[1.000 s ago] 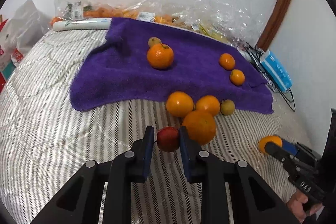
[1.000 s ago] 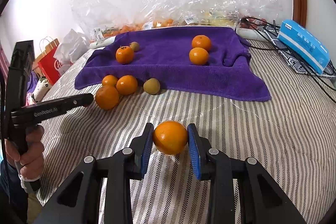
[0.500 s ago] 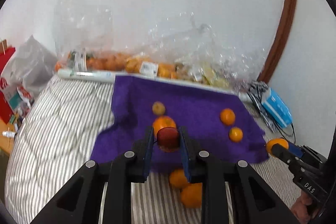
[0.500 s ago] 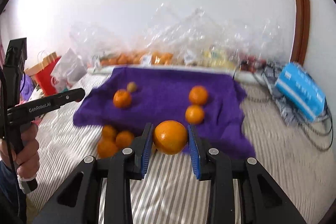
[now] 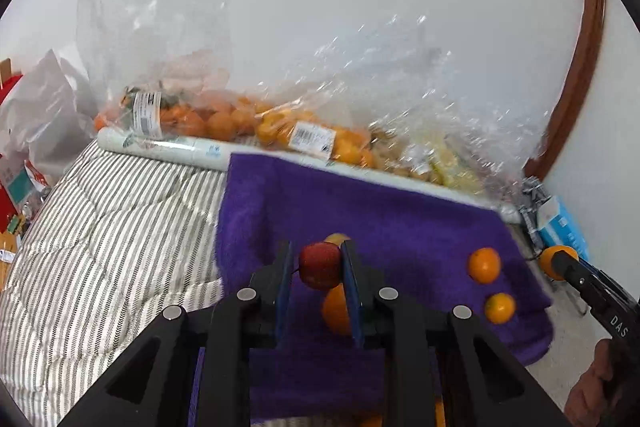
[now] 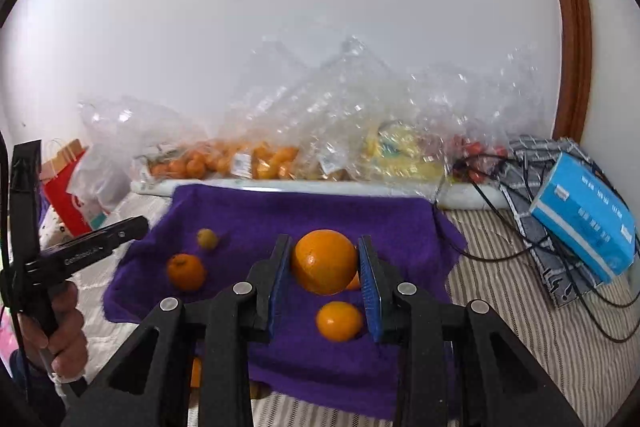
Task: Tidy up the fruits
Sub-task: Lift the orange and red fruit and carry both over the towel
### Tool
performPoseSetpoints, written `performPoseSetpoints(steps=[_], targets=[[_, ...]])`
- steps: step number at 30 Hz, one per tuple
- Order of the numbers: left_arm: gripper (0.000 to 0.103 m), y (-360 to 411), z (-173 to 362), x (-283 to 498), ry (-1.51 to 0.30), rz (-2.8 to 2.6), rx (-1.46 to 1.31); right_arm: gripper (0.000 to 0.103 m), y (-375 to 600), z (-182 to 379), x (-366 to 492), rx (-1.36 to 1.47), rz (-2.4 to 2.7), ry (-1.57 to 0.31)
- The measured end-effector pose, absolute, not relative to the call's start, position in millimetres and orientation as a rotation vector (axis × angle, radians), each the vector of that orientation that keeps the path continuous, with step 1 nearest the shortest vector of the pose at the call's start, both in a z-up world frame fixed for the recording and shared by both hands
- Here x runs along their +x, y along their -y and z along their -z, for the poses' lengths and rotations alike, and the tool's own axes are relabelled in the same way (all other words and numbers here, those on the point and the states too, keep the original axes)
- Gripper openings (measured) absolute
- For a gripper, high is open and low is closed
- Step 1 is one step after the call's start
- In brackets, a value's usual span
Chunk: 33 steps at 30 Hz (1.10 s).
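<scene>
Left hand-held gripper (image 5: pixel 319 265) clamped on a small red apple (image 5: pixel 320 265) above a purple towel (image 5: pixel 380 223), two oranges (image 5: pixel 484 265) lying on the towel's right side, striped bed (image 5: pixel 100 227) beneath, bagged fruit (image 5: pixel 224 123) against the wall

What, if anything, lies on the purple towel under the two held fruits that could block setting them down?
The left gripper holds a red apple above an orange on the purple towel. The right gripper holds a large orange above a small orange. Bare towel lies between.
</scene>
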<state>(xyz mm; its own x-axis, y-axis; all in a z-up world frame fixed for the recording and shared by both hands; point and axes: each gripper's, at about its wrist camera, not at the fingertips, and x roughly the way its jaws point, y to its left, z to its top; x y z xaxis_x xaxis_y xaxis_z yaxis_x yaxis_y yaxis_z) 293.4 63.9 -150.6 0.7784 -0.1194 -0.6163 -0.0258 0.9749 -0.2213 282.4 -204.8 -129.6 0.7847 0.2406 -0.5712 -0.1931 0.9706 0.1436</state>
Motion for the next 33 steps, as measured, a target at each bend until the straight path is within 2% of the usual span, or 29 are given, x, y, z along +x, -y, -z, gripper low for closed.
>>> performPoseSetpoints(steps=[4, 17, 33], targets=[[0.023, -67.3, 161.0, 295.2, -0.679, 0.006, -0.181, 0.033, 218.7, 154.6, 293.7, 0.101, -0.199, -0.702], [0.023, -50.3, 180.2, 301.7, -0.709, 0.054, -0.152, 0.033, 227.4, 171.2, 299.2, 0.130, -0.184, -0.721], [0.023, -54.6, 183.8, 303.6, -0.724, 0.057, -0.182, 0.033, 212.9, 184.8, 303.8, 0.036, -0.164, -0.738]])
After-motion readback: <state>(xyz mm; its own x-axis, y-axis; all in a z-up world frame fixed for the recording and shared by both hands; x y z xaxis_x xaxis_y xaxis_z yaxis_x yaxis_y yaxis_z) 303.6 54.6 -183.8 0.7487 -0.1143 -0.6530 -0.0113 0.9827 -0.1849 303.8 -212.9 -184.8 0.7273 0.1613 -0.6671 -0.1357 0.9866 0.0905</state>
